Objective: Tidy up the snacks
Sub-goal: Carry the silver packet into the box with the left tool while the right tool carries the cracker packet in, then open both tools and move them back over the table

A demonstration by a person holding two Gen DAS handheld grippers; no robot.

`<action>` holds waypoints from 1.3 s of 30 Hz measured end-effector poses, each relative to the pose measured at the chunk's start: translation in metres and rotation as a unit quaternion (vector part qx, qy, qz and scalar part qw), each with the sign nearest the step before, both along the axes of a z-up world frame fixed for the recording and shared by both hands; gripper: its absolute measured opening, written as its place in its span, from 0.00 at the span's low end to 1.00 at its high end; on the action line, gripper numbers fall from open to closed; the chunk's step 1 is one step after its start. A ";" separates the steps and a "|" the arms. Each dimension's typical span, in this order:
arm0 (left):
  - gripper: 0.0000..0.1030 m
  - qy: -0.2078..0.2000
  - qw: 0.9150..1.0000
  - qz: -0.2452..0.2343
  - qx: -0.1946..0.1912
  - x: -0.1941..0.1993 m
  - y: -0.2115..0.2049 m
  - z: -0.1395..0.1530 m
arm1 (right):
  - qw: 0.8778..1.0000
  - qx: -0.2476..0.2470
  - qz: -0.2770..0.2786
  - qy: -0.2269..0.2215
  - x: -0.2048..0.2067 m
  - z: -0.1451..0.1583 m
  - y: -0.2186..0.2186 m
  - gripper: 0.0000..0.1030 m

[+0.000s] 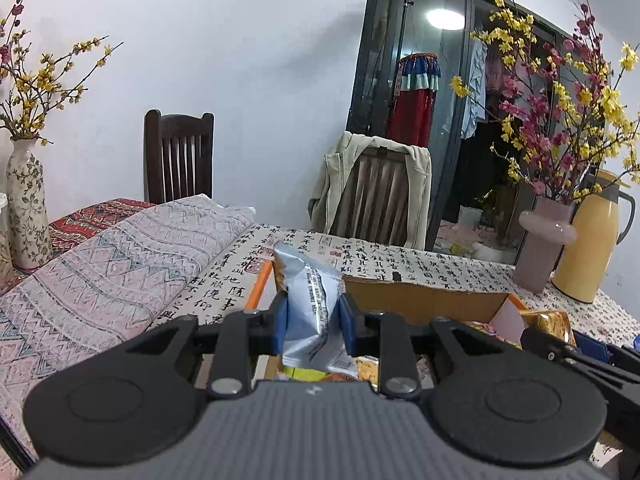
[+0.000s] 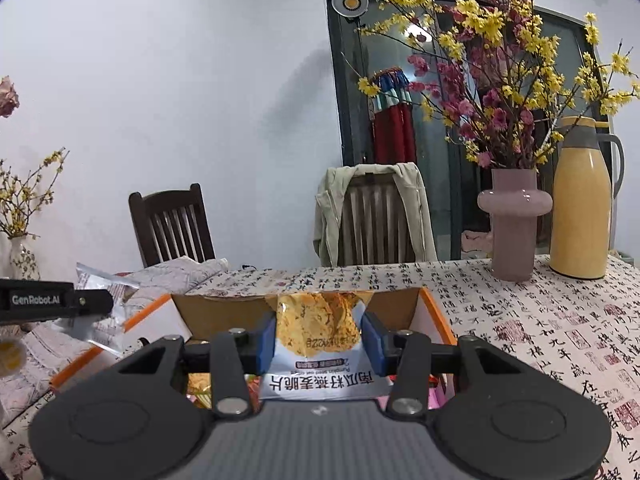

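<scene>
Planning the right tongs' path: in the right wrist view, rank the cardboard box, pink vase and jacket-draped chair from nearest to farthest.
1. Cardboard box, directly below and ahead of the right tongs.
2. Pink vase, on the table, right.
3. Jacket-draped chair, beyond the table's far edge, centre.

1. Left gripper [image 1: 313, 322]: blue-padded fingers [image 1: 281, 322] clamped narrow on a silver snack packet [image 1: 310, 300], pointing slightly downward.
2. Right gripper [image 2: 319, 340]: fingers [image 2: 266, 342] pressed on both sides of a crisps packet [image 2: 318, 332], somewhat wider apart, near level.
3. Left gripper's black body shows at the left edge of the right wrist view.
</scene>
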State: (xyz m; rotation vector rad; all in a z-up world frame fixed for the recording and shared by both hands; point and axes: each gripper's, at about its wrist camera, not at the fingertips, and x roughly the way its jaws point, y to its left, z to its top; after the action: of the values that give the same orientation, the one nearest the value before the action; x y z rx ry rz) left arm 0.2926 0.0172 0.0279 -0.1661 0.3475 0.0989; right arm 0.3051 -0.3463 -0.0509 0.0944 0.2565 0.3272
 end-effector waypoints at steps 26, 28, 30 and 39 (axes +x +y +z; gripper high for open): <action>1.00 -0.032 0.996 0.075 -0.027 -0.016 0.012 0.008 | 0.999 0.025 -0.026 -0.001 -0.005 0.000 -0.011 1.00; 1.00 -0.041 0.996 0.073 -0.029 -0.027 0.011 0.017 | 0.999 0.027 -0.024 -0.006 -0.010 0.004 -0.012 1.00; 1.00 -0.054 0.996 0.063 -0.028 -0.043 0.009 0.028 | 0.999 0.030 -0.017 -0.017 -0.021 0.013 -0.015 1.00; 1.00 -0.060 0.998 0.011 -0.015 -0.098 0.010 0.034 | 1.000 0.008 0.012 -0.025 -0.082 0.019 -0.027 1.00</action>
State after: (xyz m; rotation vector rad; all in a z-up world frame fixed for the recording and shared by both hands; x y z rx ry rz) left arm 0.1941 0.0276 0.0619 -0.2057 0.2268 0.1053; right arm 0.2233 -0.3730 -0.0314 0.0985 0.2065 0.3542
